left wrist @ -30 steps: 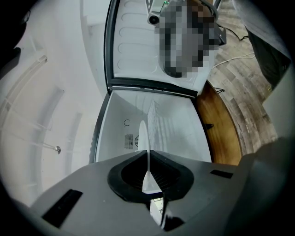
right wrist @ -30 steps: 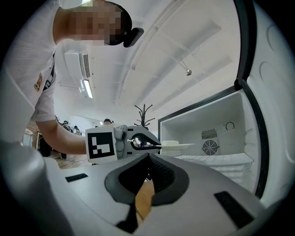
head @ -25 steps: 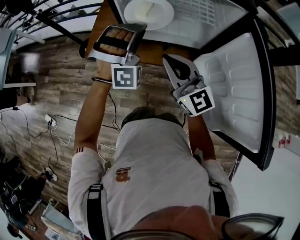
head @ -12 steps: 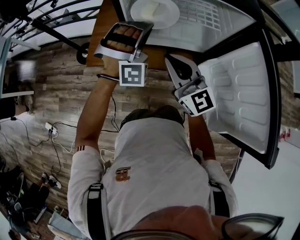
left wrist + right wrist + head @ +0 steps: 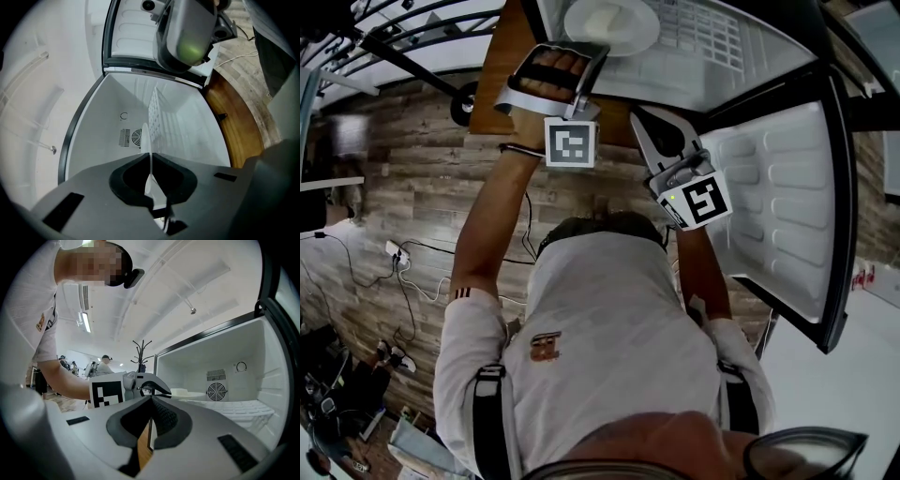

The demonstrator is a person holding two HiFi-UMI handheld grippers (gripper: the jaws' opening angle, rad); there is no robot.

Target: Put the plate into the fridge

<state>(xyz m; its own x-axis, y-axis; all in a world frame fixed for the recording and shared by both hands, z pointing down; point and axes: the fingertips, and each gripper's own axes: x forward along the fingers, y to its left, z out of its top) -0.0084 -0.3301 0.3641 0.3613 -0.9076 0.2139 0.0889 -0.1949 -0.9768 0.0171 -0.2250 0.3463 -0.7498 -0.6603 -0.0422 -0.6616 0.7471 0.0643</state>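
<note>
A white plate [image 5: 610,22] is in the open fridge compartment [image 5: 741,52], over its wire shelf [image 5: 712,26]. My left gripper [image 5: 592,49] is shut on the plate's near rim. In the left gripper view the plate [image 5: 146,143] shows edge-on, pinched between the jaws of the left gripper [image 5: 150,164]. Just right of it, outside the compartment, my right gripper [image 5: 640,116] is shut with nothing held. In the right gripper view, its jaws [image 5: 151,397] meet, and beyond them lie the plate [image 5: 186,393] and the left gripper [image 5: 151,384].
The fridge door [image 5: 778,187] stands swung open to the right. A brown wooden panel [image 5: 502,47] runs along the fridge's left side. Cables [image 5: 403,262] trail over the wood floor at left. A fan grille [image 5: 136,138] sits in the compartment's back wall.
The left gripper and the plate have shifted a little farther into the compartment and to the right. The right gripper has barely moved.
</note>
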